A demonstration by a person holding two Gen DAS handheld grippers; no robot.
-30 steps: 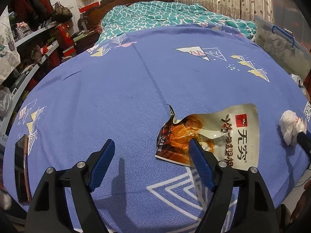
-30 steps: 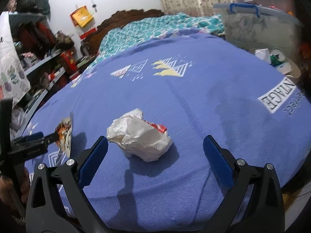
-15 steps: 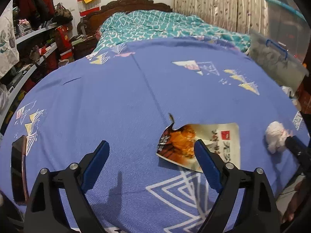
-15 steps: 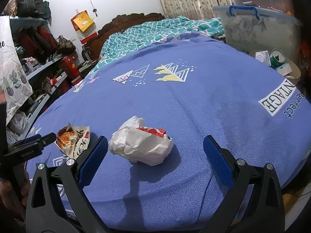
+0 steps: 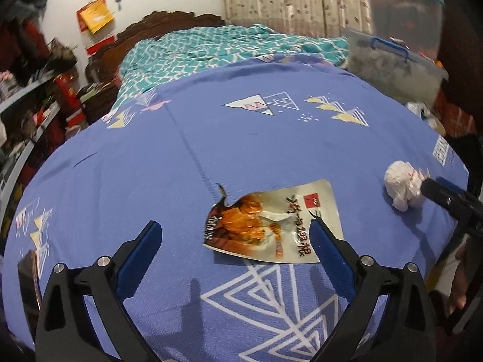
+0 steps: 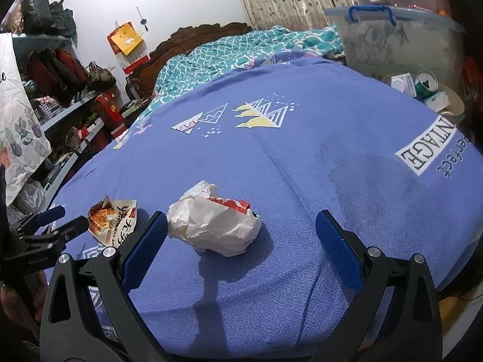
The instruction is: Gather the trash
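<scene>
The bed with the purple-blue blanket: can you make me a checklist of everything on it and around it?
Surface: blue bedspread with triangle prints, lying flat.
Job's things: torn snack wrapper lying flat; crumpled white paper ball with a red scrap, apart from the wrapper.
Clutter: dark phone-like slab at the bed's left edge, blurred.
Grippers: left claw open, jaws have just been opening, holding nothing, one finger over the wrapper's edge; right claw open, paper ball between its fingers, untouched.
Cables: nothing seen.
Surroundings: teal quilt, carved headboard, crowded shelves, clear storage tub, basket of trash beside the bed.
</scene>
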